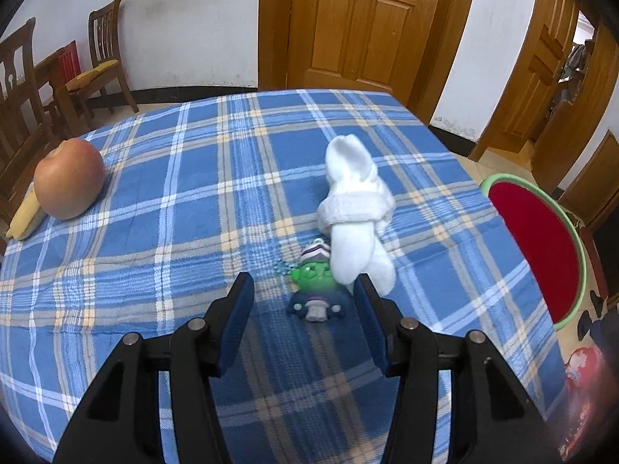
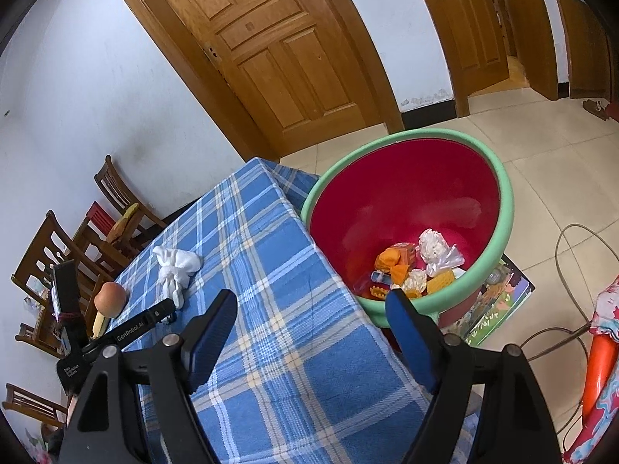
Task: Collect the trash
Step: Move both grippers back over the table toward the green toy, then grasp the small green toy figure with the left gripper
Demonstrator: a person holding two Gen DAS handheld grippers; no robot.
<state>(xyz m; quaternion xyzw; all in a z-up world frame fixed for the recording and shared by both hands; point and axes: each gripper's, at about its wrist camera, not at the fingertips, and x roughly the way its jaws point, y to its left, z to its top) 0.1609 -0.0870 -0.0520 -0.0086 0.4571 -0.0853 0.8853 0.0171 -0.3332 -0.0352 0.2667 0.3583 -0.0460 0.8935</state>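
In the left wrist view my left gripper [image 1: 301, 290] is open, low over the blue plaid tablecloth [image 1: 193, 201]. A small green-faced toy figure [image 1: 315, 286] lies between its fingertips. A white rolled sock [image 1: 354, 208] lies just beyond, touching the toy. In the right wrist view my right gripper [image 2: 311, 305] is open and empty, above the table's right edge. The red bin with green rim [image 2: 503, 201] stands on the floor beside the table and holds several scraps [image 2: 418, 270]. The left gripper [image 2: 151, 315] shows near the sock [image 2: 176, 270].
An apple [image 1: 69, 178] and a yellow banana-like object [image 1: 25, 214] lie at the table's left edge. Wooden chairs [image 1: 104, 58] stand beyond the table. A picture book [image 2: 499, 309] and a cable [image 2: 572, 270] lie on the floor by the bin.
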